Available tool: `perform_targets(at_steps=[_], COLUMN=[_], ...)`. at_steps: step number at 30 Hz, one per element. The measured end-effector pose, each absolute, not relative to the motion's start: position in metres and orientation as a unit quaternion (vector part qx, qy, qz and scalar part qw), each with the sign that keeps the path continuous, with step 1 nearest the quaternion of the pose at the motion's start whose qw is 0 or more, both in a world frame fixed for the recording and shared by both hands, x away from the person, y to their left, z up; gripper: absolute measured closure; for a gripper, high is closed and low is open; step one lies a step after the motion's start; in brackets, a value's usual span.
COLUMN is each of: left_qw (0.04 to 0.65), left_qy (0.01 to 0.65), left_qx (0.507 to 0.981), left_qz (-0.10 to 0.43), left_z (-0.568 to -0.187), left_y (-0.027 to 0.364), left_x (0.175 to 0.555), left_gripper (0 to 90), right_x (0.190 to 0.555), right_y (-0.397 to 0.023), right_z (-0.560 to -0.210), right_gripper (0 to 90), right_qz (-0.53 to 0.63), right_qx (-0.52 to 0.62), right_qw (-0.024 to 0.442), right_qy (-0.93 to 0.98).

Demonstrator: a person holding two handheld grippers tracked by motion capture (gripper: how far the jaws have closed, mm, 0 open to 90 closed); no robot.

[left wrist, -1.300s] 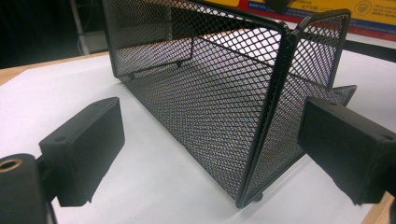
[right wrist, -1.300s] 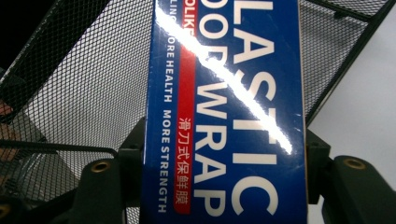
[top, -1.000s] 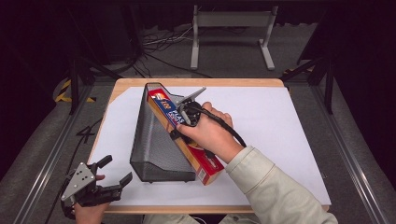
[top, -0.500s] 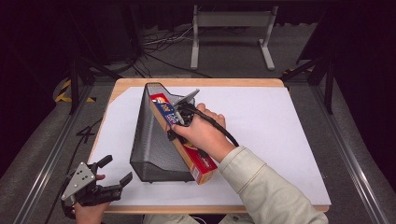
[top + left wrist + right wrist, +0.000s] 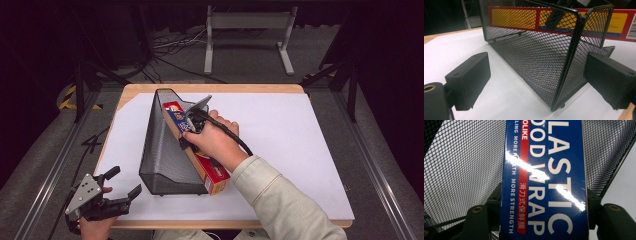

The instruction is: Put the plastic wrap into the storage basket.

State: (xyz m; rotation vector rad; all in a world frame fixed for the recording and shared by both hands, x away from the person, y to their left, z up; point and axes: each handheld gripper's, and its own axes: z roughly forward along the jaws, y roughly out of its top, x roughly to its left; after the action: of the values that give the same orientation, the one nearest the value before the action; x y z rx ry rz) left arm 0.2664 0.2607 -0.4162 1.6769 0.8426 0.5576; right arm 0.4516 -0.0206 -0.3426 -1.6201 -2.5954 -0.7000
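The right tongs point(image 5: 192, 122) squeeze the plastic wrap box point(image 5: 210, 172) mid-frame, so slide it slowly into the mesh basket point(image 5: 162, 150), while the left tongs point(image 5: 117, 192), lower left, gape empty.

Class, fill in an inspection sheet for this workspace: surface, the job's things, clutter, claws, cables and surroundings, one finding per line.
Surface: white sheet covering a wooden table.
Job's things: black mesh file holder on the sheet; plastic wrap box lying along its right side, far end inside the mesh.
Clutter: nothing seen.
Claws: right claw shut on the plastic wrap box; left claw open, at the table's near left corner, facing the holder.
Cables: black cable trailing over the right hand; more cables on the floor beyond the table.
Surroundings: grey metal stand behind, dark room.
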Motion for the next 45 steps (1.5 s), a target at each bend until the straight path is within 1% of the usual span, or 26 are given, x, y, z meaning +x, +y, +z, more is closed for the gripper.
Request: perform_targets(at_steps=[6, 13, 17, 20, 24, 29, 32, 35, 38, 45], left_qw=[0.559, 0.560, 0.558, 0.559, 0.559, 0.560, 0.559, 0.559, 0.559, 0.558], left_qy=[0.359, 0.359, 0.357, 0.357, 0.358, 0.358, 0.358, 0.359, 0.360, 0.362], left_qx=[0.710, 0.709, 0.712, 0.711, 0.711, 0.711, 0.711, 0.711, 0.709, 0.709], left_qz=[0.233, 0.233, 0.233, 0.233, 0.230, 0.230, 0.232, 0.231, 0.233, 0.234], left_z=[-0.416, -0.416, -0.416, -0.416, -0.417, -0.417, -0.417, -0.417, -0.417, -0.417], left_y=[0.260, 0.260, 0.260, 0.260, 0.259, 0.259, 0.260, 0.260, 0.261, 0.262], left_x=[0.267, 0.267, 0.268, 0.269, 0.269, 0.269, 0.268, 0.268, 0.267, 0.267], left_gripper=[8.2, 8.2, 8.2, 8.2, 8.2, 8.2, 8.2, 8.1, 8.0, 7.8], right_x=[0.454, 0.455, 0.457, 0.458, 0.459, 0.458, 0.456, 0.452, 0.450, 0.443], right_y=[-0.018, -0.013, -0.012, -0.011, -0.009, -0.007, -0.007, -0.009, -0.012, -0.024], right_z=[-0.346, -0.351, -0.354, -0.358, -0.359, -0.359, -0.358, -0.353, -0.349, -0.326], right_gripper=[38.7, 38.6, 38.5, 38.3, 37.9, 35.4, 27.9, 24.1, 21.4, 18.9], right_qz=[-0.218, -0.206, -0.200, -0.191, -0.185, -0.182, -0.188, -0.206, -0.216, -0.275], right_qx=[-0.515, -0.511, -0.514, -0.510, -0.510, -0.505, -0.503, -0.502, -0.498, -0.474], right_qw=[0.005, -0.002, 0.006, -0.004, -0.004, -0.010, -0.009, -0.020, -0.011, -0.028], right_qy=[-0.829, -0.835, -0.834, -0.839, -0.840, -0.843, -0.844, -0.840, -0.840, -0.836])
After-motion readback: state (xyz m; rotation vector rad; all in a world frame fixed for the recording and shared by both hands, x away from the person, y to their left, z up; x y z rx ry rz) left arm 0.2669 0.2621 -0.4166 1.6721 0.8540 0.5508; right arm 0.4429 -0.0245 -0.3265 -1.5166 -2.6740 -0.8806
